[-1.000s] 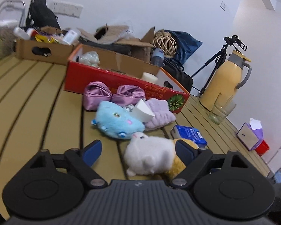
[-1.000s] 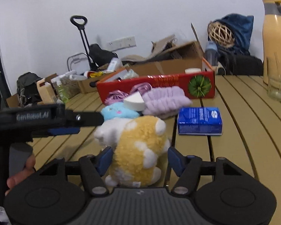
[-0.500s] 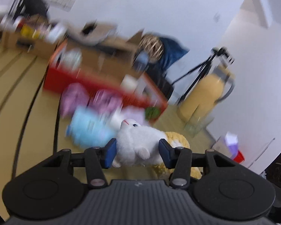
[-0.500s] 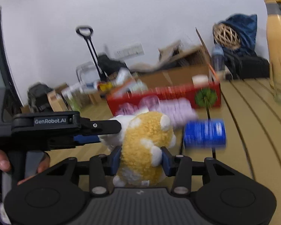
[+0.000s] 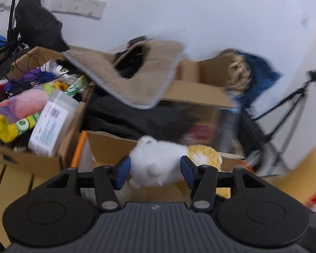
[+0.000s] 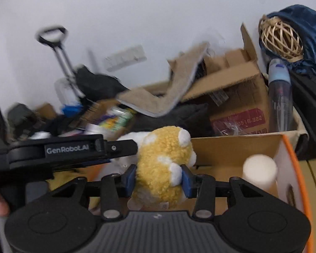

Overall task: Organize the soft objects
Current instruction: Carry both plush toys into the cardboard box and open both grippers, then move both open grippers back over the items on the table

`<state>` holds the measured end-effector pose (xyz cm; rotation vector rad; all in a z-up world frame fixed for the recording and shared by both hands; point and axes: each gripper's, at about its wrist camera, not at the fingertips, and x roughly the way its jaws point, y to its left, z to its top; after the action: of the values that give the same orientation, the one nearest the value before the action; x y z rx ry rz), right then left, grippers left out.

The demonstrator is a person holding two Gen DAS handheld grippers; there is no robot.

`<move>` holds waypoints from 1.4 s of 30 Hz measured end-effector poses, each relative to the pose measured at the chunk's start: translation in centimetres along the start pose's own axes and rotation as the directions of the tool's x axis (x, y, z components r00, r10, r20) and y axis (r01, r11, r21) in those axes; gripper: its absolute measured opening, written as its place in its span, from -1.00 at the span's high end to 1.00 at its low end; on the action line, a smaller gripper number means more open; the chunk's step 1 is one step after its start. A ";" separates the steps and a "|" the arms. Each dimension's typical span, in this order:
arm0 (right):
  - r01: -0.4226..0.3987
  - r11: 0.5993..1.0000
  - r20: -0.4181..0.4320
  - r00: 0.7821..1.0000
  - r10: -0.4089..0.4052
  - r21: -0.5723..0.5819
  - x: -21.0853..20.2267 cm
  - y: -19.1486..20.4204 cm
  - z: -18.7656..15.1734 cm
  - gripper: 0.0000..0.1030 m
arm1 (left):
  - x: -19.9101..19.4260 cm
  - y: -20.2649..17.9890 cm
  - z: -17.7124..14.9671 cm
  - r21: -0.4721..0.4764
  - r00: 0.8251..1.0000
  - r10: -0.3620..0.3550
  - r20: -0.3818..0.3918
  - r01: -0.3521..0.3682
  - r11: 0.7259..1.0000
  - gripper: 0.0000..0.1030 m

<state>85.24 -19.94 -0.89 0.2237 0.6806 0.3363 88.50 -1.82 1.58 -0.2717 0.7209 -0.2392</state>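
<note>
My left gripper [image 5: 154, 171] is shut on a white plush toy [image 5: 158, 164] and holds it in the air over the open cardboard box [image 5: 111, 145] with an orange rim. My right gripper [image 6: 158, 178] is shut on a yellow-and-white plush toy [image 6: 162, 164] and holds it over the same box [image 6: 231, 147]. The yellow plush [image 5: 204, 156] shows just right of the white one in the left wrist view. The left gripper's body [image 6: 69, 151] and a bit of the white plush [image 6: 130, 139] show at the left of the right wrist view.
A white foam roll [image 6: 260, 171] stands inside the box near its right wall. Behind are cluttered cardboard boxes [image 5: 27, 147], a beige mat [image 5: 137, 78], black bags [image 5: 137, 118], a bottle [image 6: 280, 97], a wicker ball [image 6: 281, 38] and a tripod [image 5: 284, 109].
Both grippers closed on their plush toys, lifted them off the table and carried them forward over the box. The table and the other soft items have dropped out of view.
</note>
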 end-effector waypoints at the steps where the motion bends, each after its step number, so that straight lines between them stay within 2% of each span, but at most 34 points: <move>1: 0.024 1.000 -0.029 0.999 -0.024 -0.010 2.2 0.2 0.2 0.17 | 1.2 0.1 0.3 0.022 0.999 0.038 -0.004 -0.038 0.999 -0.03; 3: 0.048 0.998 -0.140 0.989 -0.051 -0.027 6.1 0.5 0.2 0.14 | 2.6 0.4 0.4 0.074 0.995 0.097 -0.010 -0.096 0.993 -0.13; 5: 0.019 0.999 -0.224 0.974 -0.028 -0.041 8.3 0.6 -0.3 0.10 | 3.2 0.9 0.2 0.084 0.992 0.122 -0.030 -0.119 0.989 -0.28; 9: -0.017 1.000 -0.220 0.975 0.018 0.008 8.1 0.1 0.0 -0.09 | 1.6 1.6 -0.6 0.081 0.997 0.080 -0.015 -0.079 0.994 -0.31; 12: -0.046 0.999 -0.253 0.967 0.043 -0.004 7.0 0.0 0.0 -0.09 | -0.7 1.4 -0.5 0.079 0.997 0.075 -0.008 -0.074 0.994 -0.32; 17: -0.033 0.999 -0.168 0.985 0.028 -0.027 0.3 0.8 2.4 -0.10 | -7.5 -0.1 1.2 0.117 0.996 0.074 0.049 -0.079 0.990 -0.44; 20: 0.009 0.997 -0.114 0.993 -0.019 -0.081 -5.4 1.8 4.1 -0.11 | -12.9 -1.2 1.8 0.134 0.991 0.088 0.102 -0.101 0.986 -0.46; 23: 0.049 0.991 -0.043 0.998 -0.055 -0.123 -12.0 2.6 4.8 -0.20 | -19.2 -2.8 0.7 0.160 0.978 0.081 0.191 -0.112 0.981 -0.57; 26: 0.068 0.984 0.023 0.998 -0.065 -0.165 -18.4 3.5 4.1 -0.33 | -24.9 -4.1 -1.4 0.180 0.967 0.061 0.248 -0.108 0.978 -0.58; 29: 0.067 0.977 0.085 0.995 -0.050 -0.201 -24.3 4.1 1.7 -0.38 | -29.9 -4.9 -4.8 0.192 0.951 0.058 0.304 -0.121 0.974 -0.62; 32: 0.073 0.966 0.147 0.989 -0.037 -0.247 -29.1 4.7 -2.3 -0.41 | -34.3 -5.2 -10.0 0.192 0.931 0.033 0.364 -0.109 0.975 -0.72; 35: 0.121 0.938 0.229 0.972 -0.047 -0.323 -33.0 5.9 -7.9 -0.45 | -37.4 -5.2 -15.8 0.204 0.917 0.014 0.398 -0.103 0.974 -0.75; 38: 0.184 0.907 0.317 0.947 -0.059 -0.379 -36.4 7.0 -14.3 -0.60 | -40.4 -5.6 -22.6 0.219 0.893 0.020 0.450 -0.132 0.967 -0.86; 40: 0.199 0.897 0.356 0.933 -0.050 -0.394 -38.4 7.4 -18.6 -0.67 | -42.3 -5.8 -27.2 0.215 0.868 0.028 0.495 -0.153 0.964 -0.96; 42: 0.208 0.905 0.381 0.923 -0.056 -0.371 -39.7 7.4 -22.4 -0.76 | -43.8 -5.9 -31.0 0.215 0.857 0.038 0.514 -0.172 0.961 -1.00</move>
<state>40.19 -25.90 7.34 -0.1587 0.2453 0.2862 35.02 1.08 8.15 -0.0396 0.1734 -0.1417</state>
